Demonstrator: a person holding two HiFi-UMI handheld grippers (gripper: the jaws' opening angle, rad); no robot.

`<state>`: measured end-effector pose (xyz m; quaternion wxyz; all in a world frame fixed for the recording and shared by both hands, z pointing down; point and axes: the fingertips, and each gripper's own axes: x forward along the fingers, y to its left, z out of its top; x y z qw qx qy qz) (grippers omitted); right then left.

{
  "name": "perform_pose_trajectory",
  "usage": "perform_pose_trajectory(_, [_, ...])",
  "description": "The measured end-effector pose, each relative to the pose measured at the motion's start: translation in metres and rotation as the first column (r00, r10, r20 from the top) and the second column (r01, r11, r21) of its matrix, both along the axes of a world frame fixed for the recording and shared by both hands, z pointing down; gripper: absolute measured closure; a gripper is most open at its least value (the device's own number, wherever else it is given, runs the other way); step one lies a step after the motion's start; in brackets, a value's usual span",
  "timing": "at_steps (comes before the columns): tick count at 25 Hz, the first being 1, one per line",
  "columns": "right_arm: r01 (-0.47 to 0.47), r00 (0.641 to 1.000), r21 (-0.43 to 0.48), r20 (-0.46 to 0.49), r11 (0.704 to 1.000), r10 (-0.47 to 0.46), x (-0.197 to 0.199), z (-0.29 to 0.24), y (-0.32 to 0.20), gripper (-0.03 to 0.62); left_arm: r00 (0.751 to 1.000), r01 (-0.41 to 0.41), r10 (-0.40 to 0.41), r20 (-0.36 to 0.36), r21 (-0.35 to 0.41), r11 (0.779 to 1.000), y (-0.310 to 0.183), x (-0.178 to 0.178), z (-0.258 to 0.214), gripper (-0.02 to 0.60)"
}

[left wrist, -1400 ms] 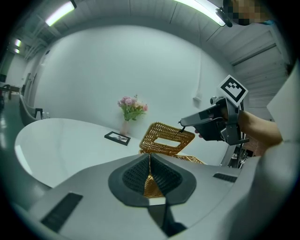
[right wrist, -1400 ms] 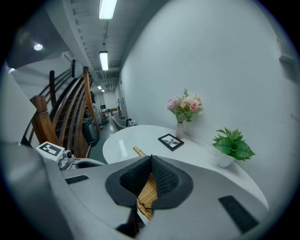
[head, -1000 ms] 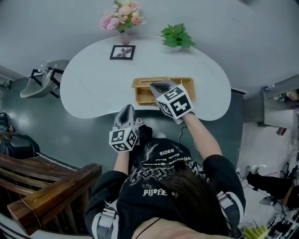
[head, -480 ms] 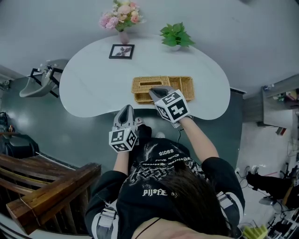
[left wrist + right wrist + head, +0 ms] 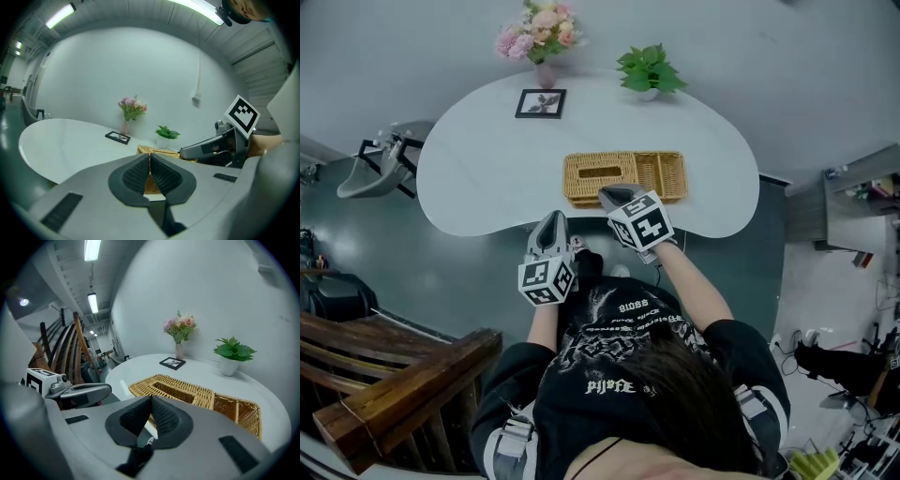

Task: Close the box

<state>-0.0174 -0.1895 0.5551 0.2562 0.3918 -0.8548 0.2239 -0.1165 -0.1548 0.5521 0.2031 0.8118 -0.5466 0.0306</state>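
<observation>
Your right tongs (image 5: 151,401) are clenched on the near rim of the wicker lid (image 5: 602,172), which lies flat over the left half of the box (image 5: 664,175). Your left tongs (image 5: 150,160) are pinched together, empty, held just off the tabletop's (image 5: 487,169) near edge. The box sits mid-tabletop, toward your side.

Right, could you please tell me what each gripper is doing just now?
Left gripper: jaws closed, empty.
Right gripper: jaws closed on the near edge of the lid.
</observation>
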Motion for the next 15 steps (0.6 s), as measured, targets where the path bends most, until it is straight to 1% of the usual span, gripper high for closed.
perform_pose_trajectory(7, [-0.019,1.000,0.018,-0.013,1.000,0.019,0.000,0.016,0.005,0.557,1.000,0.000,0.000,-0.003,0.002,1.000,0.003,0.000,0.001,0.555])
perform_pose_trajectory(10, [-0.033,0.999,0.030,0.004,0.999,0.033,0.000,0.019,0.007,0.557,1.000,0.001,-0.001,-0.001,0.004,1.000,0.005,0.000,0.001,0.555])
perform_pose_trajectory(15, [-0.060,0.998,0.021,0.012,0.998,0.060,0.000,0.029,0.011,0.556,1.000,0.001,-0.001,0.003,0.004,1.000,0.006,0.000,0.002,0.555])
